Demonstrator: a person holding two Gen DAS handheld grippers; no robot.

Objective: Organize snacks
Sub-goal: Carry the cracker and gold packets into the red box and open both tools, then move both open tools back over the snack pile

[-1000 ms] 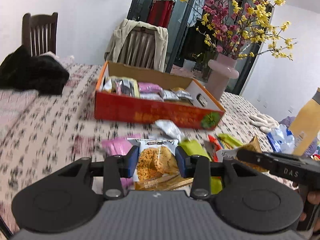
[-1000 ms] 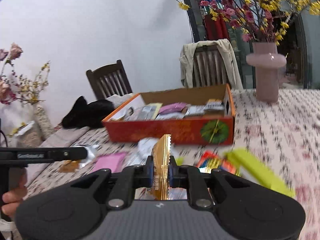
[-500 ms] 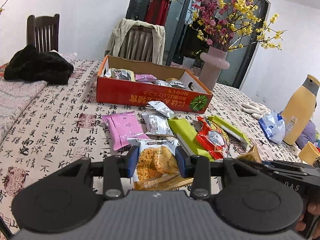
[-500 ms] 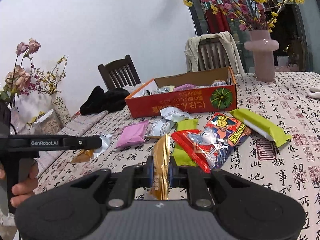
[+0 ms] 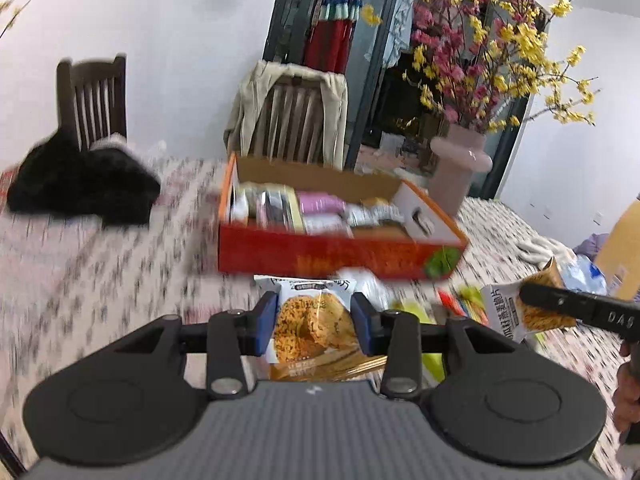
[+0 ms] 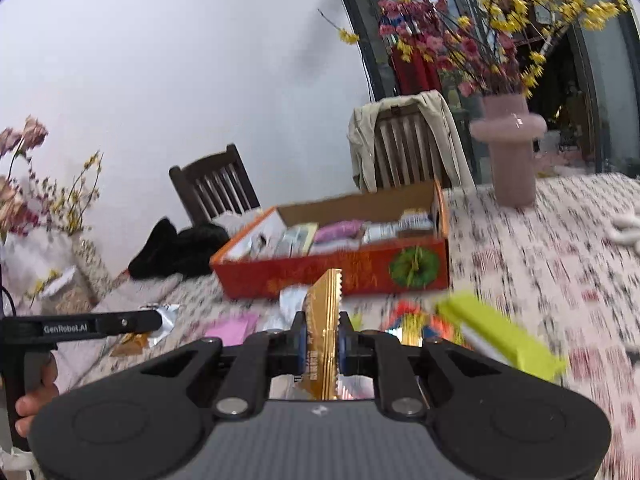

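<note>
My left gripper (image 5: 314,312) is shut on a white packet of round oat crackers (image 5: 312,332), gripped by its sides between the blue pads. My right gripper (image 6: 323,336) is shut on a similar packet (image 6: 326,304), seen edge-on with its gold serrated seam up. The left wrist view shows that packet (image 5: 504,314) flat-on at the right. Ahead of both stands the red cardboard box (image 5: 340,254), open-topped, holding several packets. Loose snacks lie in front of the box (image 6: 320,276): a green packet (image 6: 500,340), a pink one (image 6: 232,326) and a red one (image 6: 412,320).
A pink vase (image 5: 460,176) of flowering branches stands right of the box. A black cloth (image 5: 80,188) lies at the table's left. Two chairs stand behind, one draped with a beige jacket (image 5: 288,112). A yellow bottle (image 5: 624,248) and a white glove (image 6: 628,228) are at the right.
Half a second ago both grippers stood farther back, with the loose snacks spread below. Both are now nearer the box again, each still gripping its packet.
</note>
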